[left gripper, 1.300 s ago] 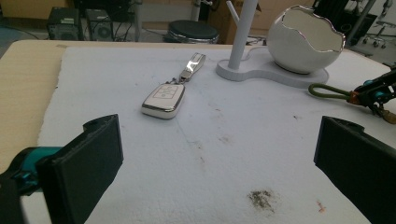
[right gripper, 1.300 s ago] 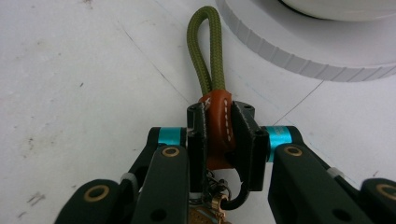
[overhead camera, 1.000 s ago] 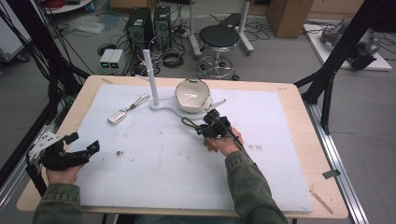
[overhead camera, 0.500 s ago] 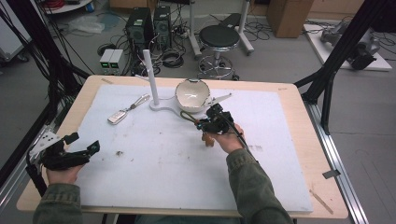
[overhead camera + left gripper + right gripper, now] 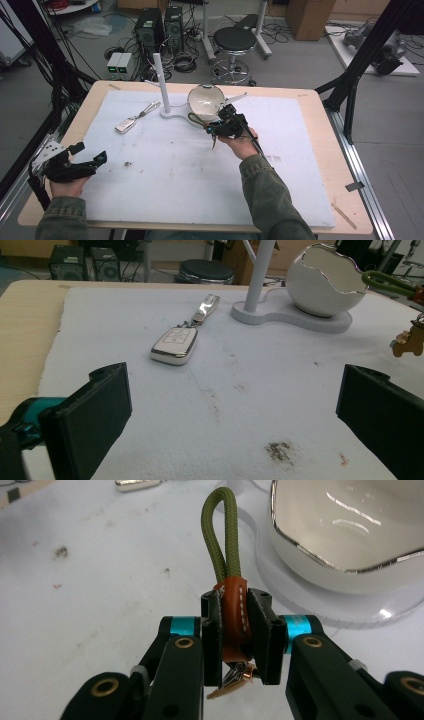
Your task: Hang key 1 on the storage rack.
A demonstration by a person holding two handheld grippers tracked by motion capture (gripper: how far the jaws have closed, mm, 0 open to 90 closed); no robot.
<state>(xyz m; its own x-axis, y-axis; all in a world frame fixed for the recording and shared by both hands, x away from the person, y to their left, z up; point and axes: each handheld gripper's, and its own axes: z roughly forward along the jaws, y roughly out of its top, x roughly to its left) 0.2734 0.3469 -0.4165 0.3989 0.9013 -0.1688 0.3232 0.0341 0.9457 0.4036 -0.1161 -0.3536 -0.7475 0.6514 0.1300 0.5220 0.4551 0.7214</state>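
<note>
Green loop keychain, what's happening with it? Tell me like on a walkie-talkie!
Right gripper shut on keychain, beside the white bowl. Left gripper open, holding nothing. Nothing in the way.

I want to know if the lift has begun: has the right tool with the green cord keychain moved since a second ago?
Yes. In the high view the right tool has crept up the picture toward the white bowl, shut on the keychain.
</note>
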